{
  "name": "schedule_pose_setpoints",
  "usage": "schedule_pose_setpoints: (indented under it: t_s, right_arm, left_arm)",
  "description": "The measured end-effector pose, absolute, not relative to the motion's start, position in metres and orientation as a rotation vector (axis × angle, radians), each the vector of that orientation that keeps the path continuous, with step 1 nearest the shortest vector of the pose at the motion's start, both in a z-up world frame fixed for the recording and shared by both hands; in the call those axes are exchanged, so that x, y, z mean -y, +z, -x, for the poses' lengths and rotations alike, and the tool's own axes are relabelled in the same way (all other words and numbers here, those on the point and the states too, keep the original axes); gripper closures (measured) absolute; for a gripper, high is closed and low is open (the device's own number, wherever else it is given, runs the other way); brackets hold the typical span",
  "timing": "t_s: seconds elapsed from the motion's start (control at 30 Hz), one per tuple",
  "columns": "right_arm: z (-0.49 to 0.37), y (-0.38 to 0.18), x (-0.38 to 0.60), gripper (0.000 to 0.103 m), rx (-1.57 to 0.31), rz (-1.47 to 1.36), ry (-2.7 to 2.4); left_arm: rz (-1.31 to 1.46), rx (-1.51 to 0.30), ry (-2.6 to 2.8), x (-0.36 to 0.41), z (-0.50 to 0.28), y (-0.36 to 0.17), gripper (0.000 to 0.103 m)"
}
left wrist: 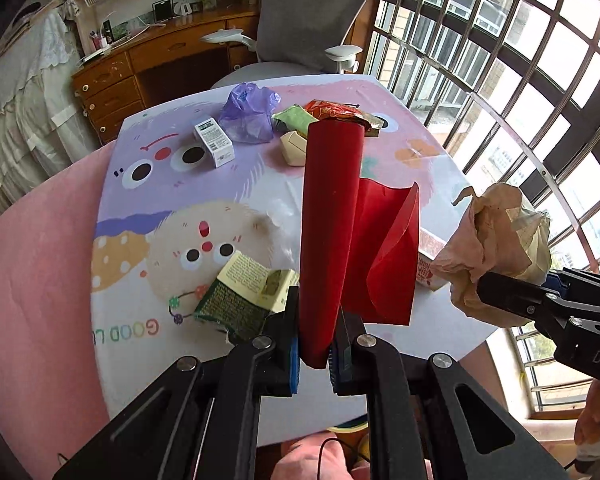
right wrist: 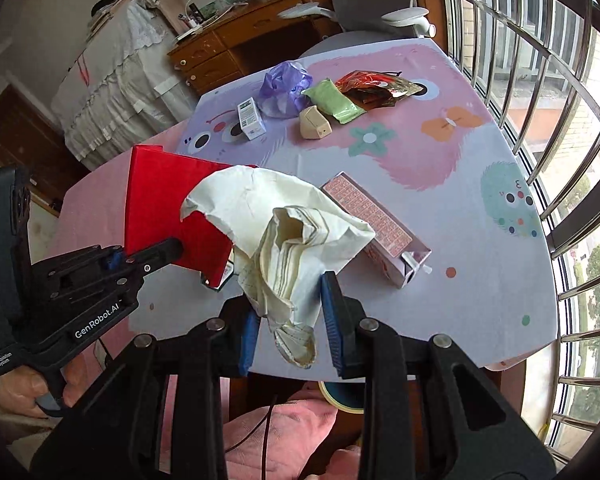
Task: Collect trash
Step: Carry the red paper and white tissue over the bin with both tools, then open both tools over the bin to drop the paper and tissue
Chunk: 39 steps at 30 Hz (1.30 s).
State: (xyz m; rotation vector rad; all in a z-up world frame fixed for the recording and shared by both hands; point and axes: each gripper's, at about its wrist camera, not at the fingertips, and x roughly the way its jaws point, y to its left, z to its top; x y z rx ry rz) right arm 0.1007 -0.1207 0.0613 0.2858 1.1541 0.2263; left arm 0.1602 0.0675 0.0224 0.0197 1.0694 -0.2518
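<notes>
My left gripper (left wrist: 318,320) is shut on a folded red paper (left wrist: 332,200) that stands up from its jaws above the table's front. To its right, my right gripper (left wrist: 484,284) holds a crumpled beige paper (left wrist: 500,232) off the table. In the right wrist view the crumpled paper (right wrist: 284,240) hangs between the blue pads of the right gripper (right wrist: 288,312), touching both. The left gripper (right wrist: 176,246) with the red paper (right wrist: 160,192) is just to its left.
On the cartoon tablecloth (right wrist: 420,184) lie a purple bag (right wrist: 284,84), white box (right wrist: 252,118), green packet (right wrist: 336,100), red wrapper (right wrist: 376,84), beige carton (right wrist: 314,122), pink carton (right wrist: 376,224) and green box (left wrist: 240,296). An office chair (left wrist: 308,20) stands behind; window bars run along the right.
</notes>
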Motion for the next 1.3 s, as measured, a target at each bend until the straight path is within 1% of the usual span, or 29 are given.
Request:
schedule_pose_setpoints:
  t_s: [0.23, 0.47, 0.6, 0.73, 0.83, 1.1, 1.2, 1.23, 1.27, 1.3]
  right_arm:
    - [0.001, 0.049, 0.136, 0.078, -1.171, -0.236, 0.299]
    - [0.080, 0.005, 0.147, 0.078, -1.272, -0.242, 0.308]
    - [0.100, -0.031, 0.150, 0.077, -1.334, -0.251, 0.287]
    - [0.100, -0.084, 0.148, 0.077, -1.395, -0.244, 0.256]
    - [0.098, -0.137, 0.142, 0.077, -1.420, -0.208, 0.234]
    - [0.093, -0.316, 0.139, 0.077, -1.528, -0.227, 0.152]
    - [0.090, -0.369, 0.142, 0.077, -1.561, -0.273, 0.133]
    - [0.089, -0.383, 0.144, 0.077, -1.570, -0.298, 0.135]
    - [0.089, -0.396, 0.145, 0.074, -1.578, -0.313, 0.131]
    - [0.088, -0.406, 0.147, 0.071, -1.583, -0.316, 0.125]
  left_arm:
    - [0.057, -1.081, -0.221, -0.047, -0.052, 0.006, 0.093]
    - [0.035, -1.166, -0.229, -0.023, 0.035, -0.030, 0.092]
    - [0.000, -1.232, -0.245, -0.012, 0.059, -0.062, 0.092]
    - [-0.031, -1.285, -0.261, -0.004, 0.068, -0.107, 0.092]
    - [-0.043, -1.327, -0.275, -0.003, 0.064, -0.155, 0.092]
    - [-0.064, -1.401, -0.309, 0.000, 0.043, -0.326, 0.092]
    - [-0.075, -1.437, -0.317, 0.003, 0.035, -0.383, 0.085]
    - [-0.080, -1.445, -0.324, 0.004, 0.033, -0.398, 0.077]
    - [-0.082, -1.449, -0.334, 0.005, 0.032, -0.411, 0.067]
    - [-0.078, -1.451, -0.342, 0.005, 0.030, -0.422, 0.062]
